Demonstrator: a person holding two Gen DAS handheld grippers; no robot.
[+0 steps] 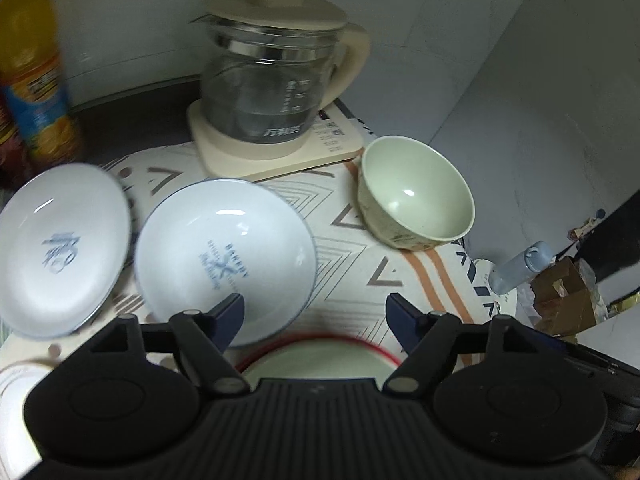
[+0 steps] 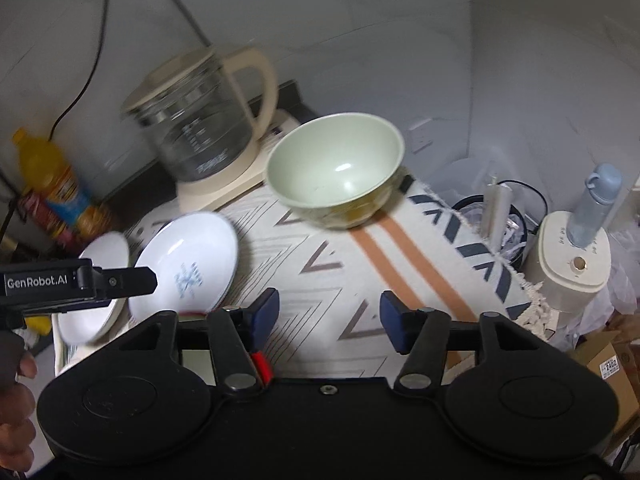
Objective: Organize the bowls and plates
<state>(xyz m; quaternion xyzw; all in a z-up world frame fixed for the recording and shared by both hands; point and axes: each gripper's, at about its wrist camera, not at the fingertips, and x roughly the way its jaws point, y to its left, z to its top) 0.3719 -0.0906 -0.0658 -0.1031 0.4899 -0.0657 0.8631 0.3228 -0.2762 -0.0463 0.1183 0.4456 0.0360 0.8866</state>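
Two white plates with blue print lie on the patterned cloth, one at the left and one beside it. A pale green bowl stands upright to the right, near the kettle. My left gripper is open over bare cloth, its left finger above the nearer plate's rim. A red-rimmed dish lies just beneath it. In the right wrist view my right gripper is open and holds nothing, with the green bowl ahead of it. A white plate lies to its left, partly behind the left gripper's finger.
A glass kettle on a cream base stands at the back, and an orange drink bottle at the far left. The cloth's fringed right edge marks the table's end. Beyond it stand a cream appliance with a blue bottle and cardboard boxes.
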